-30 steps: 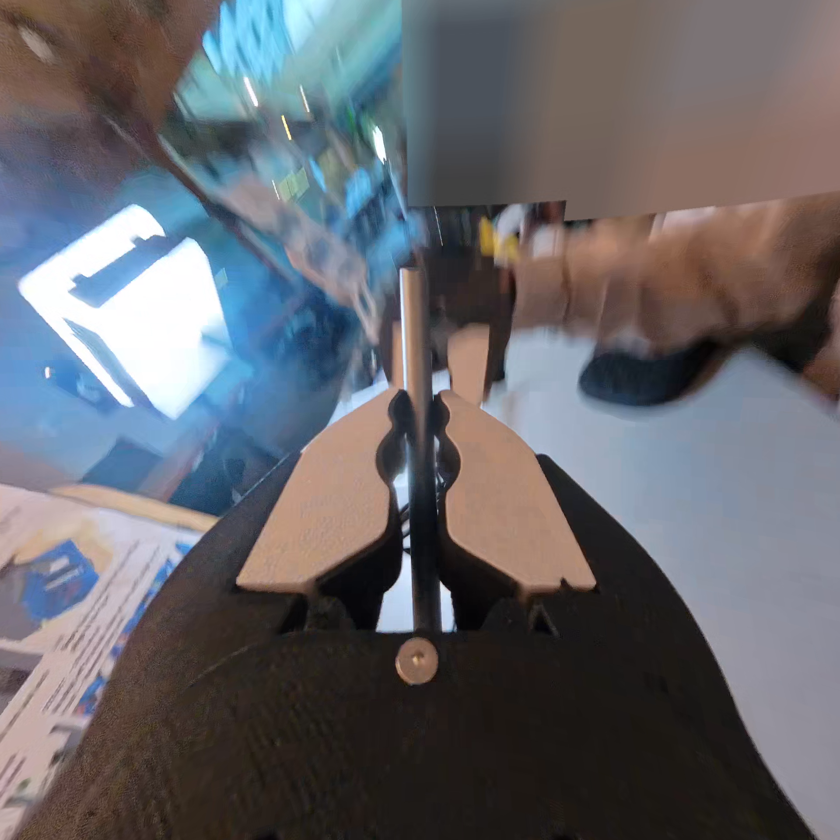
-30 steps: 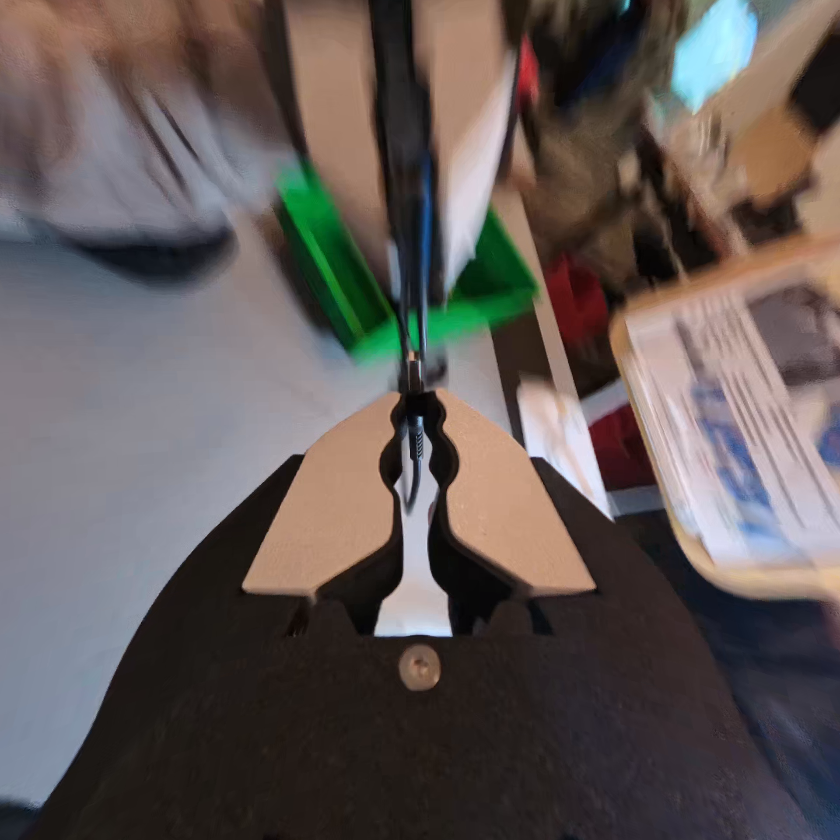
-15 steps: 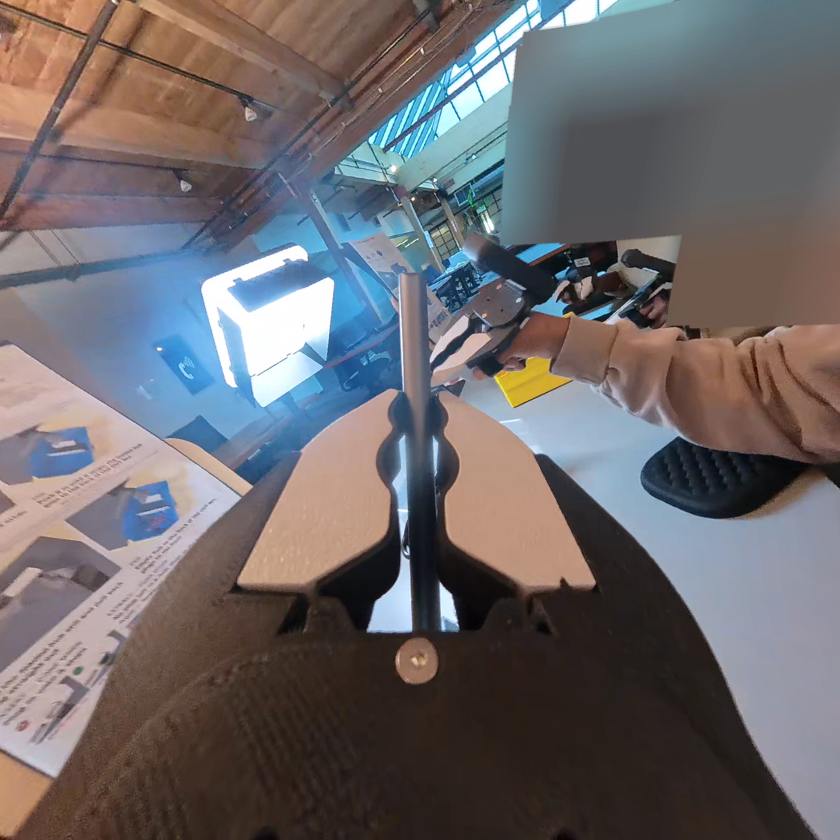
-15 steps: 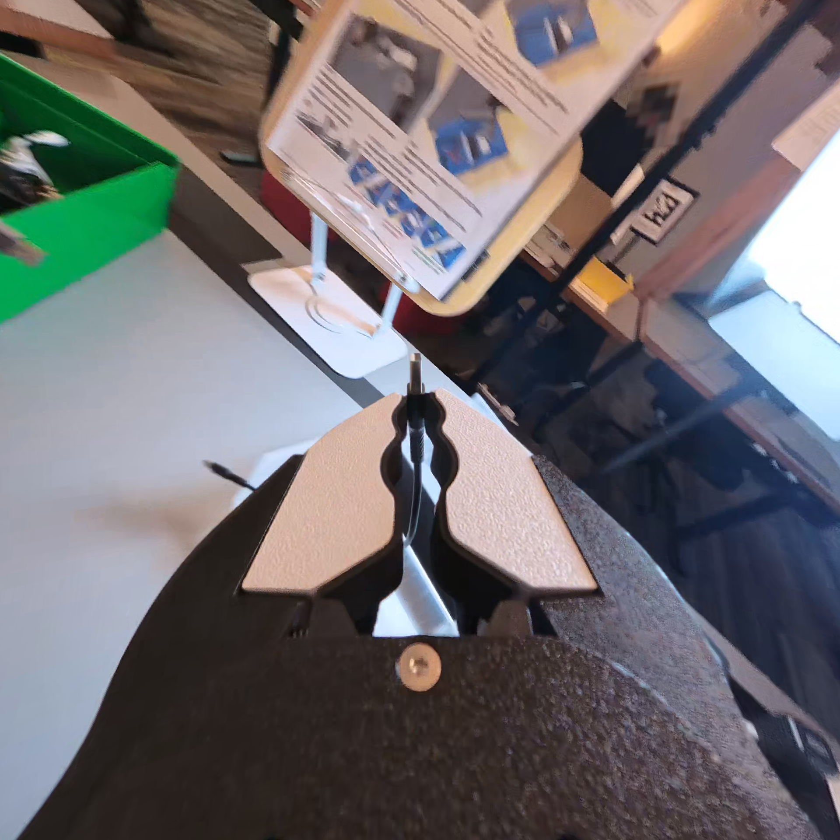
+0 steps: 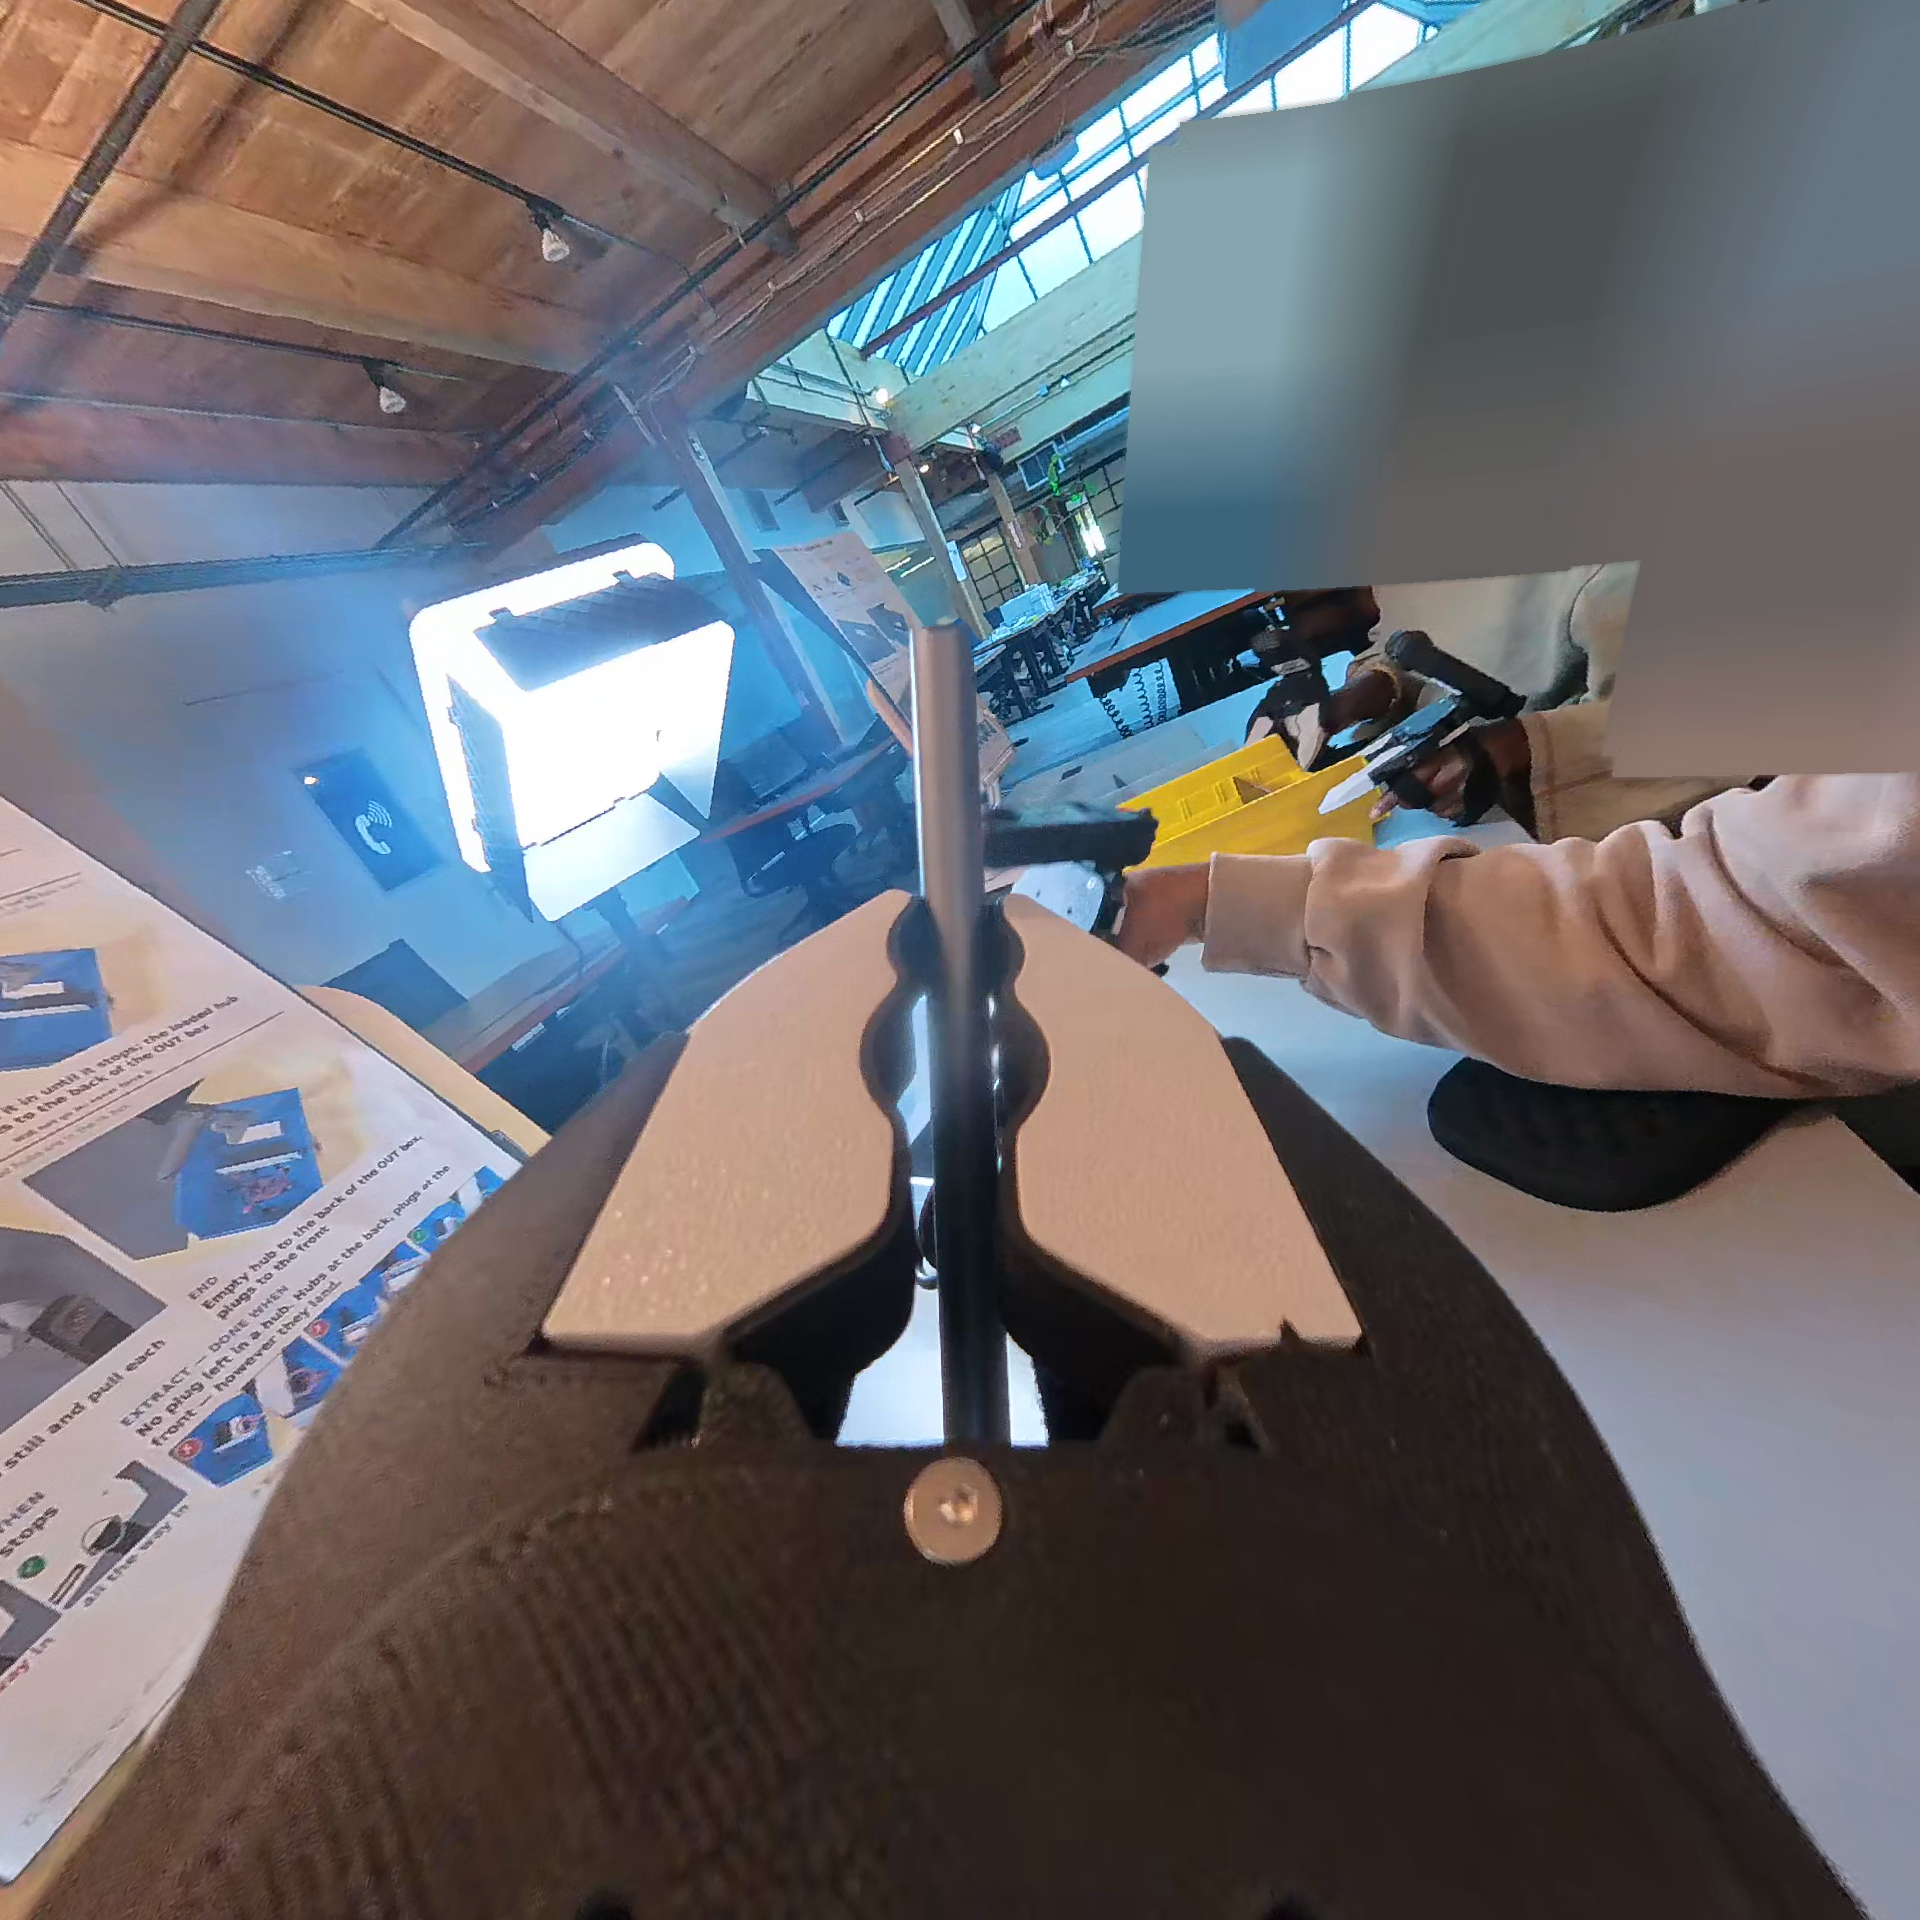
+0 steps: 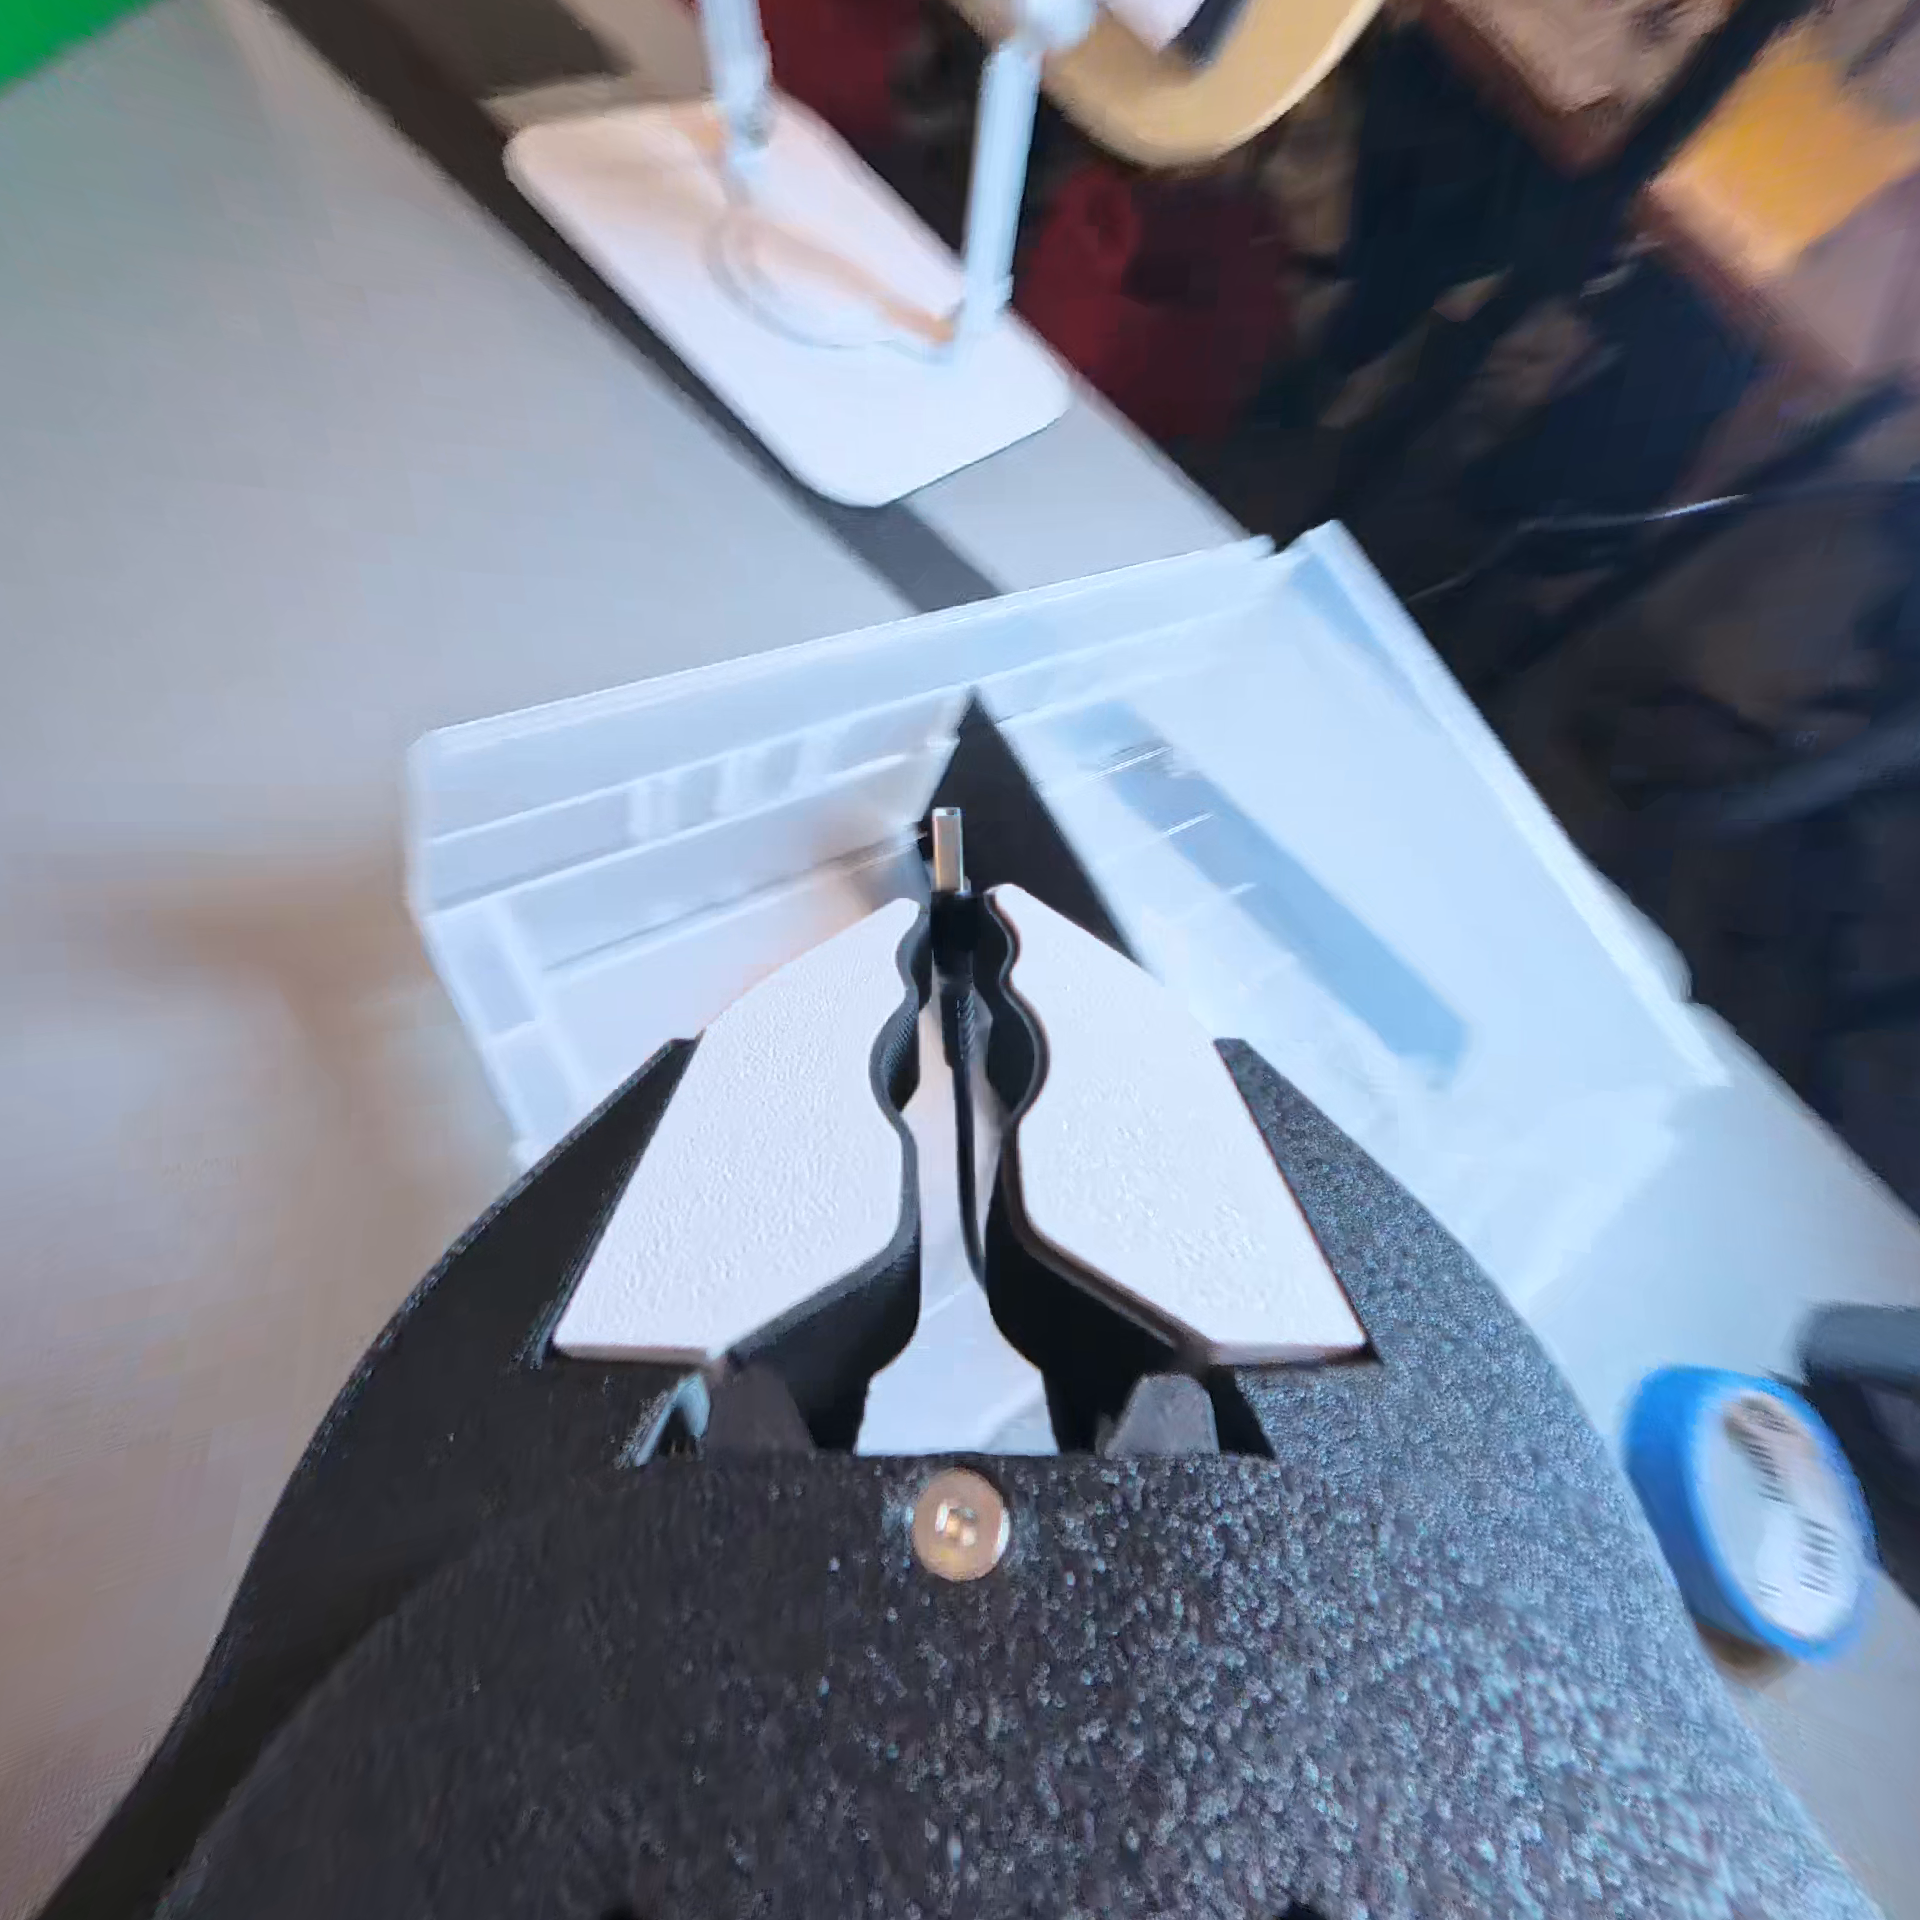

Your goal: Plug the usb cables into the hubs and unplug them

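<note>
My left gripper [image 5: 951, 914] is shut on a thin grey USB hub [image 5: 943, 748], seen edge-on and sticking up past the fingertips, raised above the white table [image 5: 1683, 1475] and pointing out into the room. My right gripper [image 6: 958, 899] is shut on a black USB cable; its metal plug [image 6: 948, 847] pokes out past the fingertips and the cord [image 6: 966, 1122] runs back between the fingers. The plug points down at a white plastic bin [image 6: 1299, 831] on the table. The two grippers are apart, and neither shows in the other's view.
An instruction sheet [image 5: 156, 1195] on a board stands at the left; its white stand base [image 6: 790, 312] sits near the table edge. A blue tape roll [image 6: 1756, 1507] lies at the right. Another person's sleeve [image 5: 1558, 935], a black pad [image 5: 1590, 1143] and a yellow bin [image 5: 1247, 800] lie across the table. The gap from one gripper's tips to the other's is roughly 35 centimetres.
My right gripper has swung down and away from the instruction board to point at the white bin, still holding the cable. My left gripper keeps the hub raised; the other person's hand has lowered.
</note>
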The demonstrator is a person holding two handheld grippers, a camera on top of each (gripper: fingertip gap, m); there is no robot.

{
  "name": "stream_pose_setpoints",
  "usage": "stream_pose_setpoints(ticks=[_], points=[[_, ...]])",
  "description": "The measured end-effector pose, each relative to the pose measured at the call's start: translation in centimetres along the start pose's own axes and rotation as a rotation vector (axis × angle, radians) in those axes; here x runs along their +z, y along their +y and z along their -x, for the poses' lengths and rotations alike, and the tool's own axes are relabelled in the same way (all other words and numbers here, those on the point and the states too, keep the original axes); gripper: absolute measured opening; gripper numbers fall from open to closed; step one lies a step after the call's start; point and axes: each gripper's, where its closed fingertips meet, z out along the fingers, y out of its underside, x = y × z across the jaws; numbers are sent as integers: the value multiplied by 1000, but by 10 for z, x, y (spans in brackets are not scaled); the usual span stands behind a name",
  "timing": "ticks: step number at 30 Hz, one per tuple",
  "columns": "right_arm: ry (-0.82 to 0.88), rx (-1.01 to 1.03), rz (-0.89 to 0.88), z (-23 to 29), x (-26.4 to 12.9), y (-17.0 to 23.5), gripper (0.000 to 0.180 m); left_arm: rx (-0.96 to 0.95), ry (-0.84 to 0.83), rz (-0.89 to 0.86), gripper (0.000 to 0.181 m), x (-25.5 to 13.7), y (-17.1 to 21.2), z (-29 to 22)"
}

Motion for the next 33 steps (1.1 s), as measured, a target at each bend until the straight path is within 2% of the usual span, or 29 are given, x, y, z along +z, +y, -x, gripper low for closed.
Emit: stream_pose_setpoints(ticks=[1, 3, 5, 7, 12, 15, 19, 22, 26, 27, 30, 33], points=[[-54, -6, 62, 11, 8, 9, 10, -8, 8, -5, 11, 1, 0, -1], [-78, -50, 132, 20, 17, 21, 33, -23, 21, -10, 11, 2, 2, -2], [-157, -45, 134, 35, 13, 17, 60, -34, 31, -7, 11, 5, 5, -4], [-203, -50, 9, 47, -3, -15, 65, -45, 42, 0, 11, 8, 10, -6], [-356, -165, -379, 109, -67, -109, 58, -104, 100, 4, 11, 19, 21, -14], [-518, -267, -528, 162, -94, -137, 53, -185, 176, -33, 12, 24, 23, -24], [-725, -228, -687, 198, -134, -162, 46, -216, 258, 1, 11, 32, 36, -38], [-713, -213, -681, 202, -141, -166, 41, -198, 288, 52, 11, 39, 48, -48], [-611, -324, -517, 220, -109, -153, 40, -189, 314, 87, 11, 50, 57, -61], [-590, -352, -484, 225, -99, -150, 37, -187, 320, 98, 11, 52, 60, -64], [-597, -360, -485, 237, -87, -150, 8, -166, 318, 138, 11, 55, 68, -67], [-623, -350, -473, 237, -84, -147, 8, -156, 317, 163, 11, 54, 72, -66]])
